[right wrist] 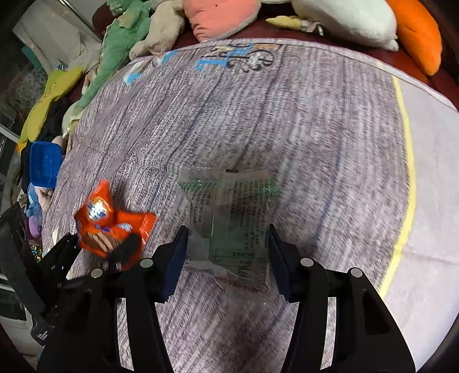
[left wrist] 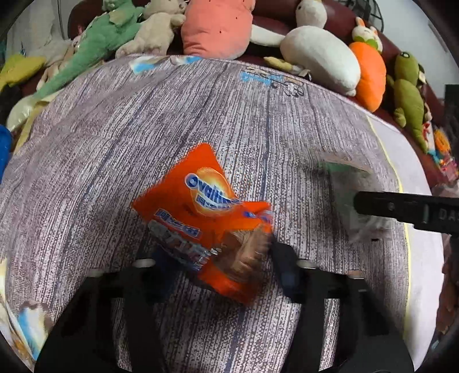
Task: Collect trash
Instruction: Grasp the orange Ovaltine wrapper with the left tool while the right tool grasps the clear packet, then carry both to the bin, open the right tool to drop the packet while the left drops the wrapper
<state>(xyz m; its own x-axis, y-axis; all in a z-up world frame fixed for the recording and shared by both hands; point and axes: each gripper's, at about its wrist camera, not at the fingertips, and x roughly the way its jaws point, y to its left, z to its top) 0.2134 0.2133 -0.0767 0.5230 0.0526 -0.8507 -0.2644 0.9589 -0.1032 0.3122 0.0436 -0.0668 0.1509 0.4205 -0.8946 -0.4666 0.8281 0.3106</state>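
1. The orange Ovaltine wrapper [left wrist: 200, 218] lies on the grey woven tablecloth [left wrist: 114, 160], directly between the fingers of your left gripper [left wrist: 212, 255]. The jaws stand about half open. The right finger's pad touches the wrapper's lower right edge; the left finger is hidden under the wrapper, so whether it presses cannot be told.
2. The clear wrapper with green print [right wrist: 232, 223] lies flat on the same cloth, to the right of the orange one and well apart from it. It sits between the fingers of your right gripper [right wrist: 226, 255], whose jaws are likewise about half open. Both blue pads flank the wrapper's edges; a firm pinch is not visible.
3. In the right wrist view, your left gripper appears at lower left with the orange wrapper at its tips.
4. A yellow stripe [right wrist: 407, 172] bounds the cloth's pale right section.
5. Plush toys line the far edge: a green dinosaur [left wrist: 94, 43], a pink cushion [left wrist: 215, 25], a white duck [left wrist: 318, 54] and an orange carrot [left wrist: 370, 77].
6. A blue plastic lid [right wrist: 44, 163] sits off the cloth's left edge.
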